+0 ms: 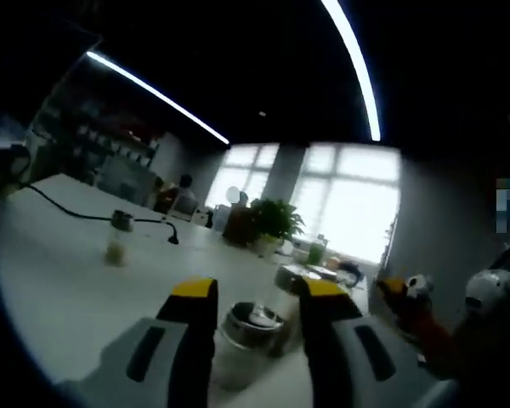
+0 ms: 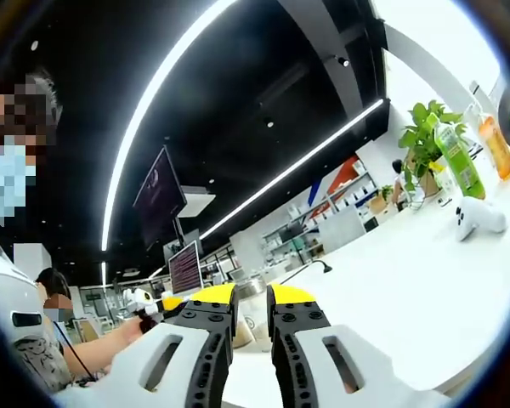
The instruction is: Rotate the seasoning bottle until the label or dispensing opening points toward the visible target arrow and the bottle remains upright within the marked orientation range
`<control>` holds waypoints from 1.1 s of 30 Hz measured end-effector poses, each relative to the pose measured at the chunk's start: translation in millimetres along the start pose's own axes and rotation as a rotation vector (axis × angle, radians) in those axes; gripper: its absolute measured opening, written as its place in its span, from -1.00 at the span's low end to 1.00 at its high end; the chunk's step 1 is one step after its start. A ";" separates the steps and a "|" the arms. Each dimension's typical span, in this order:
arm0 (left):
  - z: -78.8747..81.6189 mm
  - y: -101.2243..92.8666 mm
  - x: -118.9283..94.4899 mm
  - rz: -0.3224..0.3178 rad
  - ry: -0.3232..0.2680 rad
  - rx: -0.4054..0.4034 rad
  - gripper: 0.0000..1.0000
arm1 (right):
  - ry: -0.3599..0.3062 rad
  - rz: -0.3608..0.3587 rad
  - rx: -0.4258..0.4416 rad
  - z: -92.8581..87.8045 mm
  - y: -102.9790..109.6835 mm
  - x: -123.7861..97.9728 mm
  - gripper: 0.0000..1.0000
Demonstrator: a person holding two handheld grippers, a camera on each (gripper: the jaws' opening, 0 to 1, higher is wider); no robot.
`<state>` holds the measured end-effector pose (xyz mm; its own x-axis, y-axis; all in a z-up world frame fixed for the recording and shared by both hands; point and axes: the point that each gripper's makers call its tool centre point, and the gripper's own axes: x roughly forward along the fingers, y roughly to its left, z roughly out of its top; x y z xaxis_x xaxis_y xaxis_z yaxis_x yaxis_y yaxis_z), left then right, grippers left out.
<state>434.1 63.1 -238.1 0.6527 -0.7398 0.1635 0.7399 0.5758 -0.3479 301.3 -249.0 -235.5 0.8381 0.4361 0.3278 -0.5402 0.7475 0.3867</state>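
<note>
Bottle [image 1: 248, 336] stood upright on the white worktop [image 1: 59, 272], between the jaws of the left claw [image 1: 259, 293], which was wide open around it. Right claw [image 2: 252, 297] was almost closed and held nothing. A plant [image 1: 272, 223] stood behind.

Bright windows [image 1: 340, 191], white table [image 1: 59, 255]

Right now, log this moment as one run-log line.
left tongs: open around seasoning bottle | bottle: upright on white table | right tongs: nearly closed, empty | arrow: unseen
</note>
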 end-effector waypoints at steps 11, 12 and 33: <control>-7.1 12.3 -4.0 0.122 0.028 0.038 -0.36 | -0.004 -0.009 0.003 1.5 -2.3 -0.9 -0.76; -6.8 13.5 -4.2 0.132 0.024 0.033 -0.35 | -0.003 -0.009 0.003 1.3 -2.3 -0.9 -0.76; -25.3 3.6 4.2 0.155 0.087 0.169 -0.25 | -0.007 -0.012 0.004 0.1 -2.0 -1.6 -0.76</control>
<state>435.4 53.3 -262.1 0.7492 -0.6612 0.0374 0.6538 0.7294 -0.2015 301.0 -251.2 -236.7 0.8440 0.4232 0.3294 -0.5302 0.7505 0.3944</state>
